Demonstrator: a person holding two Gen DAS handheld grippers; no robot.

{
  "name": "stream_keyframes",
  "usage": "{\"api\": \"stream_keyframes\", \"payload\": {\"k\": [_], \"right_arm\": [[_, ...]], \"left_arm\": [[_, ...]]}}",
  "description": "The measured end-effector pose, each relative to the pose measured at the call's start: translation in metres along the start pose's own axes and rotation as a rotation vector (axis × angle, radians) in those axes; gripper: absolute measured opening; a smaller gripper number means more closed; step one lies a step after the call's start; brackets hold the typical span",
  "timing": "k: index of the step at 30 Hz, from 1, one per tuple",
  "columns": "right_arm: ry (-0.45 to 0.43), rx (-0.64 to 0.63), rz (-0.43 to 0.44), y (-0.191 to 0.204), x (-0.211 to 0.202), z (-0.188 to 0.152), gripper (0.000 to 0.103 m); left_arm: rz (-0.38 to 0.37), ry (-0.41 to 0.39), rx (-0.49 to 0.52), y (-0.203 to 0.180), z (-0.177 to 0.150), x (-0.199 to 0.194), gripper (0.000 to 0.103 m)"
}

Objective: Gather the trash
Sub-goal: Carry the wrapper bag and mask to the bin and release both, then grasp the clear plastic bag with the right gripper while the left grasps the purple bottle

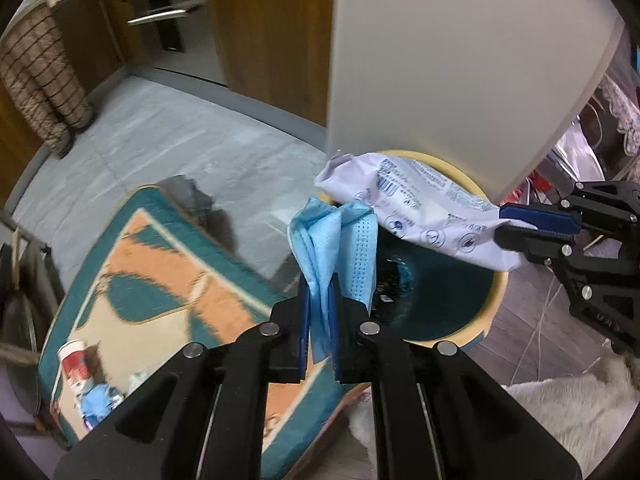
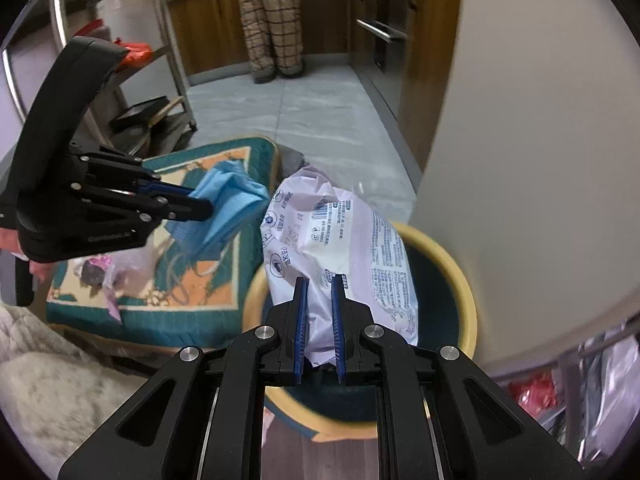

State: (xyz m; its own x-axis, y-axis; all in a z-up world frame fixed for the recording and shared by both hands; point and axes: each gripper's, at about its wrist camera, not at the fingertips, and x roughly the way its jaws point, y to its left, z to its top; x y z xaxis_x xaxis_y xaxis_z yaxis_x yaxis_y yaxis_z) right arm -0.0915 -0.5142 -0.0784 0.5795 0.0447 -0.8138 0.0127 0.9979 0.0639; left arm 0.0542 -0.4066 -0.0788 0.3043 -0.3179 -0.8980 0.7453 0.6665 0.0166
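Note:
My left gripper (image 1: 320,284) is shut on a crumpled blue face mask (image 1: 340,236) and holds it at the near rim of a round trash bin (image 1: 496,300) with a yellow rim and dark inside. My right gripper (image 2: 320,280) is shut on a white printed plastic wrapper (image 2: 332,240) and holds it over the bin's opening (image 2: 464,320). In the right wrist view the left gripper (image 2: 200,204) holds the mask (image 2: 228,204) left of the wrapper. In the left wrist view the right gripper (image 1: 504,224) grips the wrapper (image 1: 424,208) from the right.
A teal and orange cushion (image 1: 160,292) lies left of the bin, with a red-white cup (image 1: 76,364) and scraps on it (image 2: 100,272). A white wall corner (image 1: 460,60) rises behind the bin. A person's legs (image 2: 272,20) stand by wooden cabinets. A metal rack (image 2: 160,80) stands left.

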Motion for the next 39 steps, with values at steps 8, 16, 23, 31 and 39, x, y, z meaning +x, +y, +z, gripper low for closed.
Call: {"api": "stream_keyframes", "payload": {"k": [8, 16, 23, 31, 39], "right_arm": [[0.064, 0.104, 0.012, -0.03, 0.016, -0.019, 0.013], [0.107, 0.158, -0.044, -0.046, 0.026, -0.024, 0.026], [0.084, 0.143, -0.059, -0.041, 0.022, -0.019, 0.043], [0.07, 0.075, -0.08, -0.024, 0.017, -0.012, 0.072], [0.043, 0.078, -0.087, -0.007, 0.007, 0.0, 0.096]], "left_arm": [[-0.038, 0.081, 0.05, -0.031, 0.008, 0.043, 0.008], [-0.072, 0.085, 0.071, -0.044, 0.007, 0.053, 0.039], [-0.055, 0.066, 0.017, -0.027, -0.006, 0.044, 0.05], [-0.019, 0.021, -0.079, -0.001, -0.023, 0.02, 0.076], [0.031, -0.022, -0.176, 0.039, -0.046, -0.008, 0.085]]}}
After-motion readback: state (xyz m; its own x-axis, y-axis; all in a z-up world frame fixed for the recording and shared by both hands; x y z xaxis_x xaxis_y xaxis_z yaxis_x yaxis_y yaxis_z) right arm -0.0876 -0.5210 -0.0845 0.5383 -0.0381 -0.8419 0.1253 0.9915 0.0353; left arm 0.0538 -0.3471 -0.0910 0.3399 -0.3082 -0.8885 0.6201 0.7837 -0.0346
